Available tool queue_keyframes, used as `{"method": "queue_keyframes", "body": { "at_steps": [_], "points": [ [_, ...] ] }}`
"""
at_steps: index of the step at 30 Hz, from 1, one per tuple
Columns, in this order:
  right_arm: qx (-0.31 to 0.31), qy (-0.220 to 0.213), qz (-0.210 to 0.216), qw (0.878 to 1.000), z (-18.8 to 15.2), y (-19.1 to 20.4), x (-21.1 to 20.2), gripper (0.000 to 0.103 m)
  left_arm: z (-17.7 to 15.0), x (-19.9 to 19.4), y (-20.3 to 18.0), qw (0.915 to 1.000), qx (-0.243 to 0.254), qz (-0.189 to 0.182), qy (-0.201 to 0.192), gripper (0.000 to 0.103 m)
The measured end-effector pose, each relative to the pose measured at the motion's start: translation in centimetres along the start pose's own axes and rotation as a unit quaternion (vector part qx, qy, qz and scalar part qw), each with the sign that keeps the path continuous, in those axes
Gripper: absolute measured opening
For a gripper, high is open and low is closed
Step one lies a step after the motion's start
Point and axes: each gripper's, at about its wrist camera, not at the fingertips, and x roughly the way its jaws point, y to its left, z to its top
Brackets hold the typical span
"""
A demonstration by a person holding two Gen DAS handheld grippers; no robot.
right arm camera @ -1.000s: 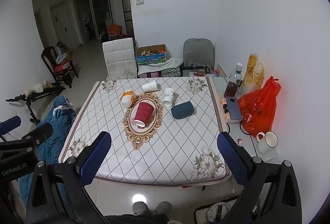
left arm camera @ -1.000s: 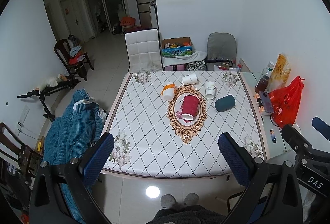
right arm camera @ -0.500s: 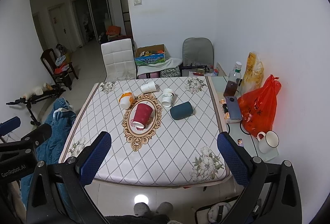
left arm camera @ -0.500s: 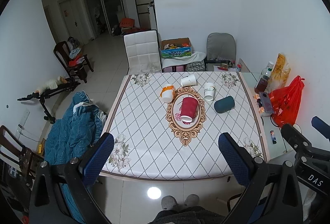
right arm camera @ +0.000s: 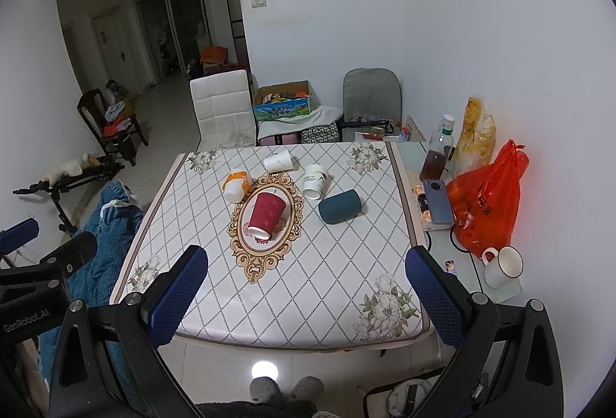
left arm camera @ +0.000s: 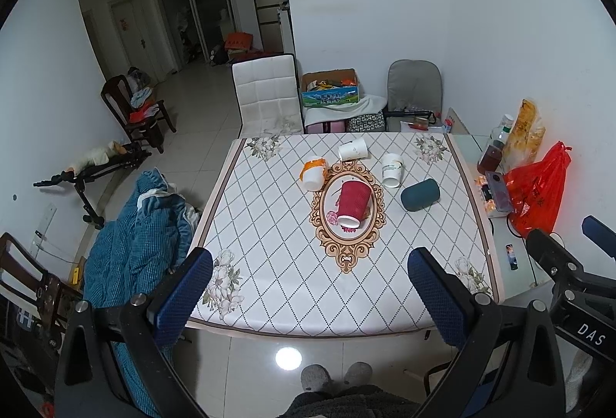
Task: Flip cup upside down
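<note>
A red ribbed paper cup (left arm camera: 352, 203) (right arm camera: 266, 214) lies on its side on an ornate oval mat (left arm camera: 348, 248) (right arm camera: 261, 256) at the table's middle, mouth toward me. Around it lie an orange-banded white cup (left arm camera: 313, 172) (right arm camera: 238, 183), a plain white cup (left arm camera: 352, 149) (right arm camera: 277, 161), a white cup with green print (left arm camera: 392, 169) (right arm camera: 315, 180) and a dark teal cup (left arm camera: 419, 194) (right arm camera: 340, 206). My left gripper (left arm camera: 310, 287) and right gripper (right arm camera: 306, 283) are open and empty, held high, well short of the table's near edge.
The table (left arm camera: 269, 287) has a quilted diamond cloth. On a side shelf to the right stand a red plastic bag (right arm camera: 487, 202), a bottle (right arm camera: 437, 156), a phone (right arm camera: 439, 202) and a white mug (right arm camera: 502, 266). Chairs (left arm camera: 265, 98) stand behind the table. A blue blanket (left arm camera: 131, 244) lies left.
Both views have shifted slightly; the table sits a little lower and nearer in frame. The cups have not moved. Both grippers stay open.
</note>
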Motion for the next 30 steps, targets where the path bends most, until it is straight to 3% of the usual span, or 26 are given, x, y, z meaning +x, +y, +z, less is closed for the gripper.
{"method": "queue_keyframes", "body": {
  "at_steps": [17, 24, 30],
  "points": [
    [0.001, 0.005, 0.008, 1.000, 0.3, 0.6, 0.3, 0.103, -0.1, 0.2, 0.0, 1.0000, -0.001, 0.001, 0.002, 0.103],
    [-0.003, 0.030, 0.008, 1.000, 1.1, 0.1, 3.9, 0.103, -0.1, 3.3, 0.4, 0.9994, -0.017, 0.020, 0.023, 0.103],
    [0.004, 0.087, 0.004, 0.996, 0.3, -1.2, 9.7, 0.103, -0.4, 8.1, 0.2, 0.9972, -0.017, 0.044, 0.057, 0.103]
  ]
}}
